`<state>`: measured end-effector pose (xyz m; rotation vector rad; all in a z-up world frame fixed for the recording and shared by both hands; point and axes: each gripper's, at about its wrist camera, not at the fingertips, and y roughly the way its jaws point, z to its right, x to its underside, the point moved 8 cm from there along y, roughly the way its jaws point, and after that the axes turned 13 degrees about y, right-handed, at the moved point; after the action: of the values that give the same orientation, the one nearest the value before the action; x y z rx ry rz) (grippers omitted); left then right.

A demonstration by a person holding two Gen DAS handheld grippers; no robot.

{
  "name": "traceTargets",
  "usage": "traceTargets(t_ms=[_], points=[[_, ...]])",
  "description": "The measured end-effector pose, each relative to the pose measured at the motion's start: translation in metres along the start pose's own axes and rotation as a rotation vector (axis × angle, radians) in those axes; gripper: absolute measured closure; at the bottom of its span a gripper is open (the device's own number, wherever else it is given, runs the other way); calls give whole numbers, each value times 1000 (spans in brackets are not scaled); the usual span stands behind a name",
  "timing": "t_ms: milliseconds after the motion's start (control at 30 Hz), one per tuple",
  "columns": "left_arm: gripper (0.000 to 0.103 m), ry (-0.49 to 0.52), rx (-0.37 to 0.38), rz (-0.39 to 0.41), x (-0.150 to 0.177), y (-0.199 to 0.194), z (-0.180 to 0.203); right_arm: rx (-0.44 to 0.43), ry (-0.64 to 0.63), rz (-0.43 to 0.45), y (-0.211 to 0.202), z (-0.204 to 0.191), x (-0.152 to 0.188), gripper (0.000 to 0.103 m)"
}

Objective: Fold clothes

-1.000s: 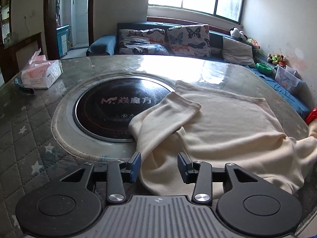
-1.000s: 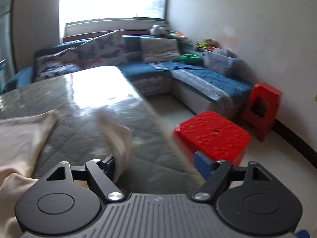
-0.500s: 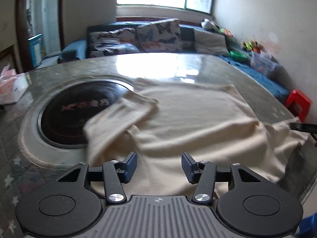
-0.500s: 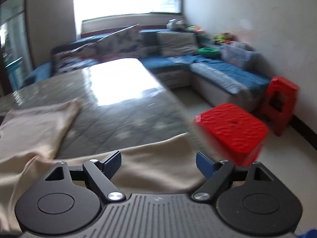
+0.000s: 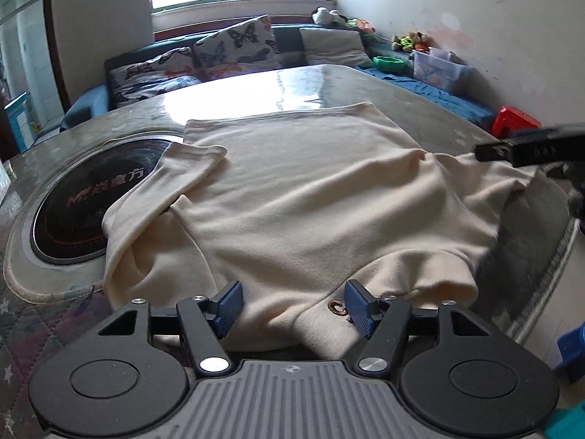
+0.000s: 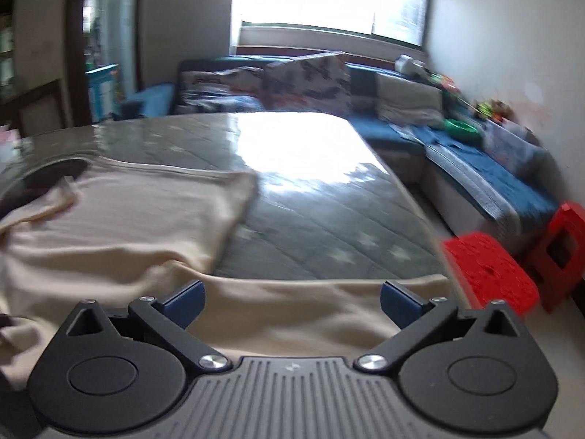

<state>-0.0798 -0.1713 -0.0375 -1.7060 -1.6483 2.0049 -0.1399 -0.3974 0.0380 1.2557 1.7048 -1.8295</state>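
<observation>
Left gripper (image 5: 294,307) and right gripper (image 6: 292,301) hung spread, jaws just opened further, pinching nothing.
The soft, rumpled cream sweater (image 5: 310,197) lay on the glossy quilted table (image 6: 310,216), its ribbed sleeve (image 5: 172,183) at ten o'clock.

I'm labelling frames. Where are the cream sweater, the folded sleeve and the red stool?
cream sweater (image 5: 310,197), left wrist view, body.
folded sleeve (image 5: 175,168), left wrist view, cuff end.
red stool (image 6: 490,270), right wrist view, top.
</observation>
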Motion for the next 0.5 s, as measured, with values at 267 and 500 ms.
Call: traceTargets(t_ms=[267, 500], points=[[38, 38, 28, 6, 11, -10, 5, -180, -231, -41, -4, -85, 17, 0], [38, 50, 17, 15, 9, -16, -1, -271, -410, -125, -3, -122, 57, 0]])
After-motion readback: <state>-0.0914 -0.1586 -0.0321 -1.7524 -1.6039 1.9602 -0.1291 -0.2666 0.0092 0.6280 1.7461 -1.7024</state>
